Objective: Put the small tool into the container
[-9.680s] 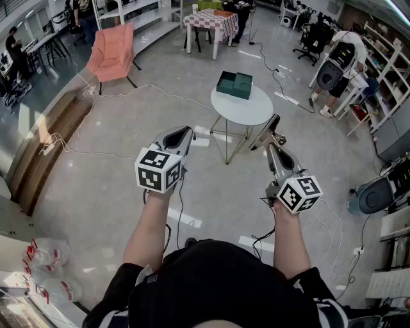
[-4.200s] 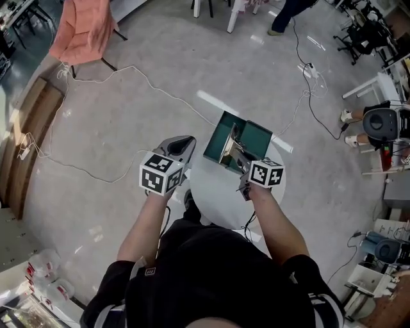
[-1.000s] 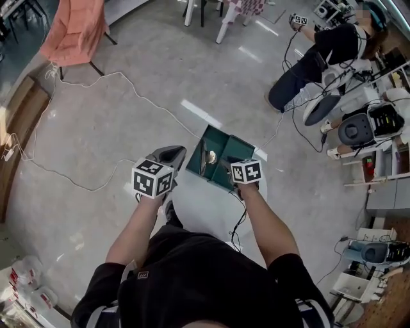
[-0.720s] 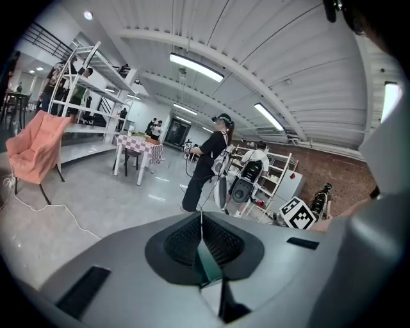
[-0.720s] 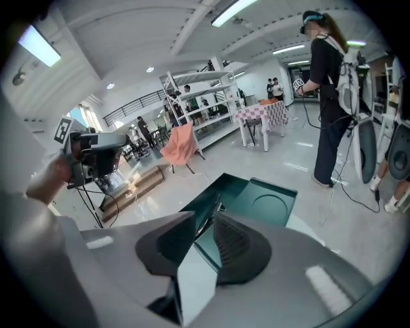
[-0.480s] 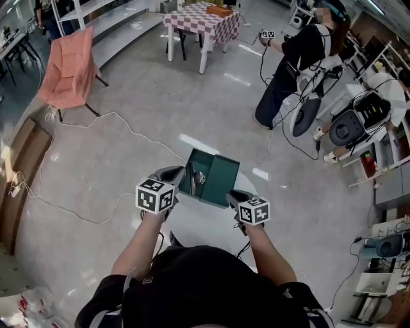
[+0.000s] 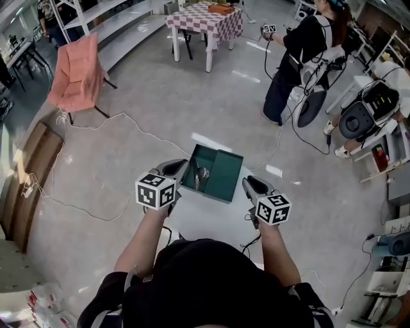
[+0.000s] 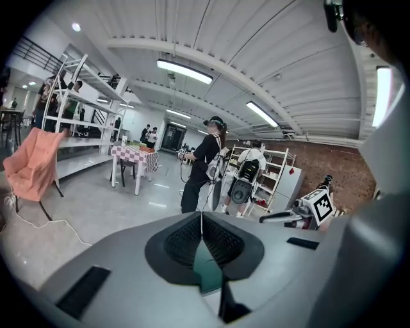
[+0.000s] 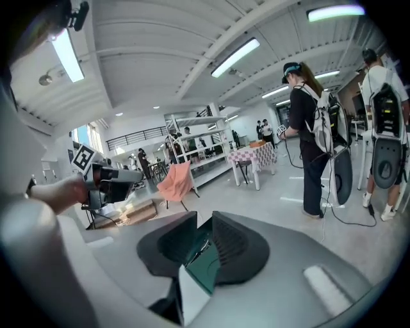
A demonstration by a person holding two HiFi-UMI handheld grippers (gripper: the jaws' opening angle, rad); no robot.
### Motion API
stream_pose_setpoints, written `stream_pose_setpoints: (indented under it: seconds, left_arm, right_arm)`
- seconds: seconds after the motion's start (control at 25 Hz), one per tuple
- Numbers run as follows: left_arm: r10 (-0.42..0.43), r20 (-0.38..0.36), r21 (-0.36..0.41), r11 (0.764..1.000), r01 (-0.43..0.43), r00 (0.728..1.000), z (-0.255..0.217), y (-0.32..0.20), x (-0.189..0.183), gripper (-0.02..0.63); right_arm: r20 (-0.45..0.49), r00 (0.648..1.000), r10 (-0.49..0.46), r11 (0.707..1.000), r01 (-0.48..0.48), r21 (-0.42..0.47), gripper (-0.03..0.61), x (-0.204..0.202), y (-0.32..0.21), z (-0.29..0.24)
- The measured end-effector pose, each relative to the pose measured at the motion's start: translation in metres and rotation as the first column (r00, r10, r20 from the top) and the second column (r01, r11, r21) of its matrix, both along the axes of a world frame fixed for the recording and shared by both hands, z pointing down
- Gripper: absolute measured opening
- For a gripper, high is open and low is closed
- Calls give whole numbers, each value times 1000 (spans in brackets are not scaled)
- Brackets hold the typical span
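An open green container (image 7: pixel 221 174) stands on the round white table (image 7: pixel 198 216). The small metal tool (image 7: pixel 201 174) lies inside its left half. My left gripper (image 7: pixel 182 164) sits at the container's left edge with its pads (image 8: pixel 186 240) meeting at the tips, and green shows just behind them. My right gripper (image 7: pixel 247 182) hovers at the container's near right corner, apart from the tool. Its jaws have just been closing; a gap stays between the pads (image 9: pixel 234 246) and nothing is in it. Through that gap I see the container (image 9: pixel 204 264).
A person with a backpack (image 7: pixel 301 48) stands at the far right holding grippers. A checked table (image 7: pixel 206 14) is at the back and an orange chair (image 7: pixel 77 67) at the far left. White cables (image 7: pixel 96 125) trail over the floor. Equipment (image 7: pixel 375 106) crowds the right side.
My right gripper has pulled back from over the container to its near right corner, leaving the tool inside. The left gripper shifted slightly. The head view has tilted up.
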State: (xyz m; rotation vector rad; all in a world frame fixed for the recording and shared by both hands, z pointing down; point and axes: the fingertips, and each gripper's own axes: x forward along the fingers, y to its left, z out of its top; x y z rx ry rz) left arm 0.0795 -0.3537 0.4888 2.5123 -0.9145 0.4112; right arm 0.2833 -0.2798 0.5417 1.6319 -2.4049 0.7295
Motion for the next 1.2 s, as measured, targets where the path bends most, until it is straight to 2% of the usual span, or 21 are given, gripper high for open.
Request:
stream_pose_setpoints:
  seconds: [0.2, 0.32, 0.56, 0.76, 0.92, 1.04, 1.2]
  left_arm:
    - [-18, 26, 79, 997, 16, 999, -34, -8, -10, 12]
    - [-41, 36, 125, 992, 36, 999, -52, -12, -21, 12]
    - [-63, 21, 162, 985, 59, 998, -74, -17, -28, 12]
    - [-75, 22, 192, 979, 69, 997, -86, -19, -32, 12]
    - [-78, 16, 203, 976, 74, 997, -89, -17, -29, 12]
    - [-80, 14, 209, 975, 75, 997, -90, -16, -29, 12]
    - [-84, 14, 214, 974, 79, 996, -91, -14, -30, 12]
  right_arm:
    - [-6, 999, 35, 983, -33, 178, 36, 20, -4, -66]
    - [-16, 999, 45, 967, -39, 253, 11, 30, 2, -97]
    - [-20, 994, 105, 944, -94, 317, 11, 56, 12, -135]
    - [35, 994, 99, 915, -105, 390, 8, 60, 19, -163]
    - [-22, 997, 76, 881, -57, 470, 8, 53, 25, -179]
    - [-44, 997, 67, 880, -38, 473, 6, 47, 26, -179]
    - [-26, 997, 74, 888, -54, 457, 6, 47, 26, -175]
